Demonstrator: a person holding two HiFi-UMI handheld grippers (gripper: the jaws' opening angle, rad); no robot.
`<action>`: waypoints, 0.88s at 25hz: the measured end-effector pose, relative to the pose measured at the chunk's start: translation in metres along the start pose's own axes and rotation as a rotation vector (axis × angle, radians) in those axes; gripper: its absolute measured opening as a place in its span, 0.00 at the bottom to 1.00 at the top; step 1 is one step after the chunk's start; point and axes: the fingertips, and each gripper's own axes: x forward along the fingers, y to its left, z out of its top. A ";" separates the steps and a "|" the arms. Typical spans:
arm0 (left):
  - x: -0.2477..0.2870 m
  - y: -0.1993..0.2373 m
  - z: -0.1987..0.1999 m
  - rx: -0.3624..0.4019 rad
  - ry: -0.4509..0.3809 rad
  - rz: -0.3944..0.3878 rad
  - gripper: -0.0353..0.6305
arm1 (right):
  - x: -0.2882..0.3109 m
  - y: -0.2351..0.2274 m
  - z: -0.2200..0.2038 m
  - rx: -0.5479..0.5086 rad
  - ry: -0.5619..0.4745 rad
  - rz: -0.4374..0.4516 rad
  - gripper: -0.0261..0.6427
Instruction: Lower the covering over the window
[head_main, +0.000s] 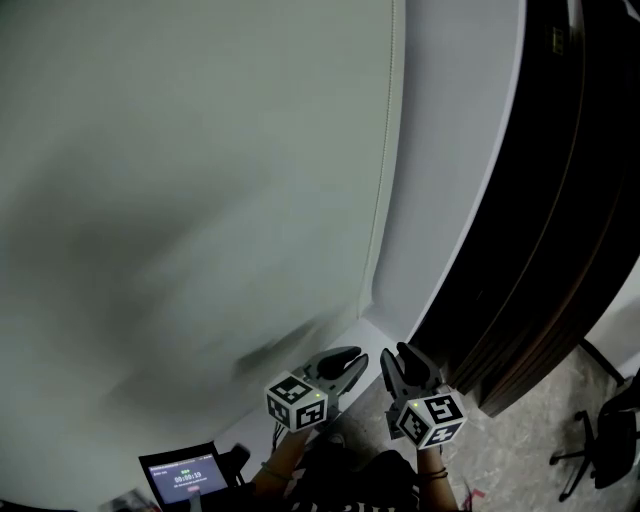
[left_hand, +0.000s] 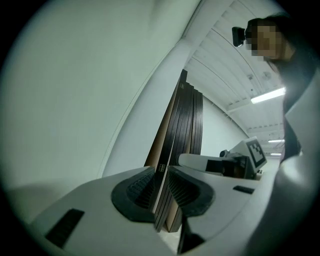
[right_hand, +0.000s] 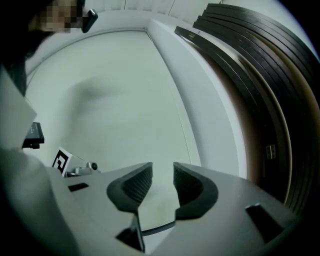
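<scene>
Rightward, dark panels (head_main: 530, 200) stand beside the pale covering (head_main: 180, 180).

Side by side, left gripper (head_main: 352, 362) and right gripper (head_main: 398, 358) below pale covering (head_main: 200, 180)

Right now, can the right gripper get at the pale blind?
Probably yes: the right gripper faces the blind, fingers apart and empty, with nothing visible in the way.

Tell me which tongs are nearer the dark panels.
The right tongs, on the dark panels' side; the left tongs sit farther off, before the pale surface.
</scene>
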 end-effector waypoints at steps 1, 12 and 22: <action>-0.001 0.000 0.000 -0.001 -0.004 0.010 0.16 | 0.000 0.002 0.001 -0.001 0.000 0.009 0.22; -0.006 -0.100 -0.019 -0.007 -0.083 0.136 0.16 | -0.098 0.010 -0.004 -0.039 0.088 0.141 0.22; -0.019 -0.218 -0.092 -0.051 -0.061 0.214 0.16 | -0.216 0.013 -0.032 -0.028 0.112 0.218 0.22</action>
